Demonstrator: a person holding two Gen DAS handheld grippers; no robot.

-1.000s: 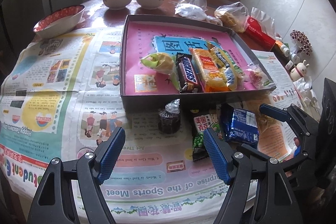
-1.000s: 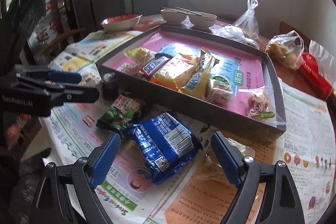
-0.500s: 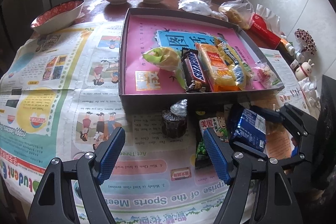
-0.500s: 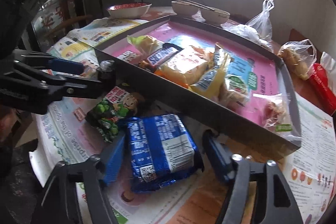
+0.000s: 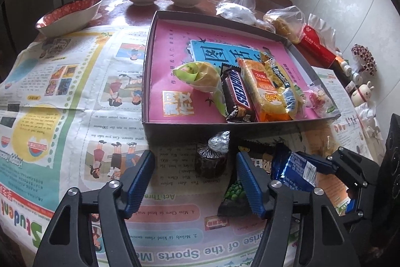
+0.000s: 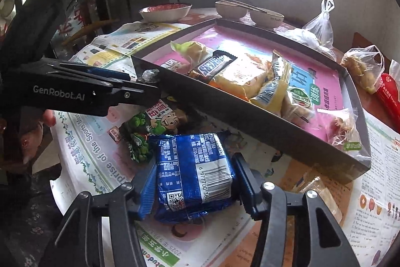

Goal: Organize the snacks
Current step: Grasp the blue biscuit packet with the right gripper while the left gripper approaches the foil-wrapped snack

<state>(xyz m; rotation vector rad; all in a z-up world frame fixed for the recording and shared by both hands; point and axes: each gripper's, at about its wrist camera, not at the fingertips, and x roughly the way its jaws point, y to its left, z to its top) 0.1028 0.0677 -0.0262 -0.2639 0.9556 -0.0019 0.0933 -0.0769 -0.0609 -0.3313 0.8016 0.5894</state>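
Right wrist view shows the blue foil snack packet with a white barcode panel [image 6: 193,174] lying on the newspaper-covered surface [image 6: 100,167], just in front of the shallow grey cardboard box with a pink paper lining [image 6: 250,116], where several snacks already lie. The packet looks light and puffy, its crinkled foil probably slippery and its contents likely brittle, so a firm squeeze could crush it. Its two long sides, across the middle of the pillow, seem the best place to take hold; the crimped ends would fold and slip.

That is where the right hand-held gripper [image 6: 193,184] sits: its jaws have just been closing, and the blue ribbed pads now press both long sides of the packet, grasping it about halfway between wide and clenched. In the left wrist view the packet [image 5: 295,172] appears tilted, one end raised off the paper.

The left hand-held gripper [image 5: 193,180] has also just been narrowing, yet it holds nothing; its pads stand apart on either side of a small dark round cake in clear wrapping [image 5: 212,159], not touching it. A green cartoon-printed pea snack bag [image 6: 150,126] lies beside the blue packet, partly under it.
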